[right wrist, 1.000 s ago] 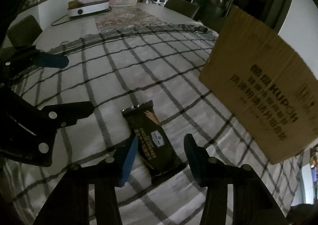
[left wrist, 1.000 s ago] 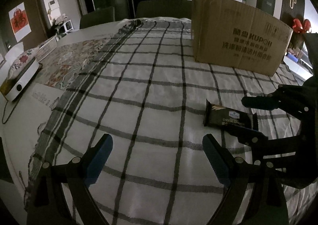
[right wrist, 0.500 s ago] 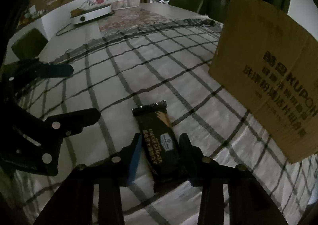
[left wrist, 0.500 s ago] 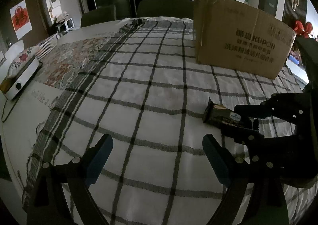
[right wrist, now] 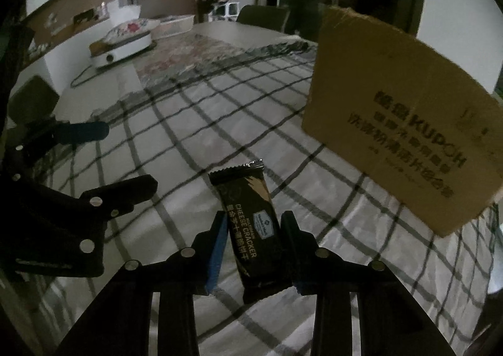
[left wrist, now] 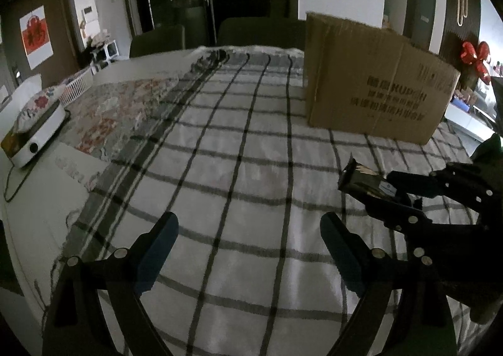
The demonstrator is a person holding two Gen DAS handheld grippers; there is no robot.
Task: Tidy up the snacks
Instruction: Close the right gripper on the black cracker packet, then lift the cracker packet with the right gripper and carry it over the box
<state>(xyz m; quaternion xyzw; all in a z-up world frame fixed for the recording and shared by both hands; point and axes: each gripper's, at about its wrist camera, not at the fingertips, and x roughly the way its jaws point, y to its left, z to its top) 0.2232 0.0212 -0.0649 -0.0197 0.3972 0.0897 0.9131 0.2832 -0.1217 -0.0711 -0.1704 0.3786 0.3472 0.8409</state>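
Observation:
A black cheese cracker packet (right wrist: pixel 248 224) sits between the fingers of my right gripper (right wrist: pixel 253 239), which is shut on it and holds it a little above the checked tablecloth (right wrist: pixel 163 136). In the left wrist view the packet (left wrist: pixel 364 180) sticks out of the right gripper (left wrist: pixel 399 195) at the right, its free end tilted up. My left gripper (left wrist: pixel 248 249) is open and empty over the cloth near the front. A brown cardboard box (left wrist: pixel 374 88) stands at the back right; it also shows in the right wrist view (right wrist: pixel 396 123).
A white electric cooker (left wrist: pixel 31 132) with a cable sits on the table's left side by a floral mat (left wrist: pixel 119 114). Dark chairs (left wrist: pixel 257 32) stand behind the far table edge. A white basket (left wrist: pixel 75 85) is at the far left.
My right gripper has closed on the cracker packet and lifted it off the cloth. The left gripper has stayed open and almost still.

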